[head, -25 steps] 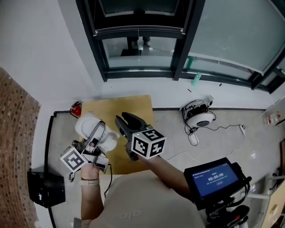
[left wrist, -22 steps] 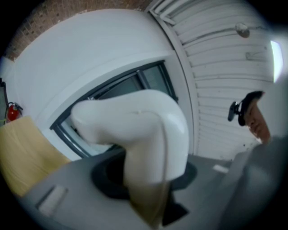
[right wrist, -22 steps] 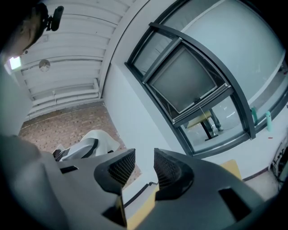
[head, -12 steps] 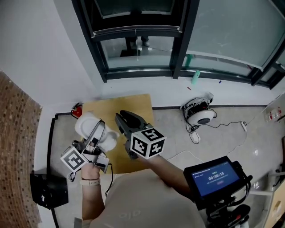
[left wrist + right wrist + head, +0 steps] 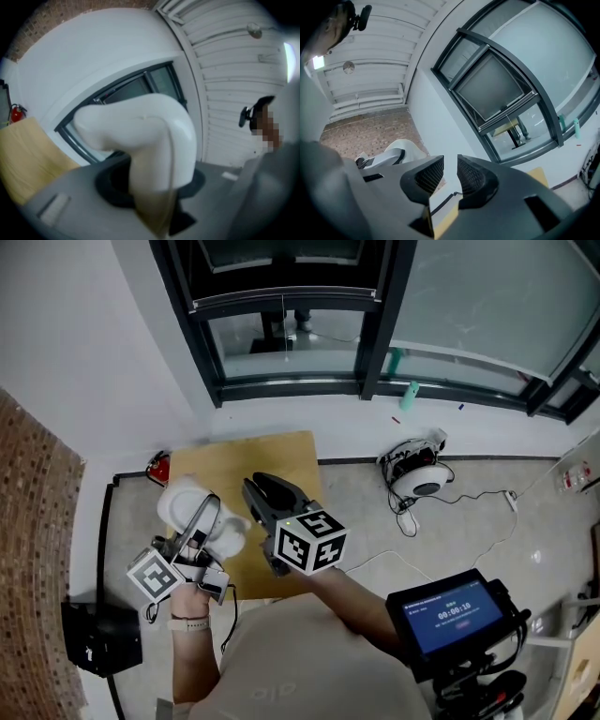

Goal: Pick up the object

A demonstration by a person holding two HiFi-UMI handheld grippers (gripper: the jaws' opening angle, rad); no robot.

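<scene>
A white, smooth, bent object is up in the air, with my left gripper shut on it. In the left gripper view the white object fills the middle and its lower end sits between the jaws of the left gripper. My right gripper hovers just to the right of it, black jaws a little apart with nothing between them. In the right gripper view, the right gripper shows a narrow empty gap, and the white object is off to the left.
A wooden board lies on the floor under both grippers, with a red fire extinguisher at its left edge. A white device with cables lies to the right. A black box sits lower left. A dark-framed window is ahead.
</scene>
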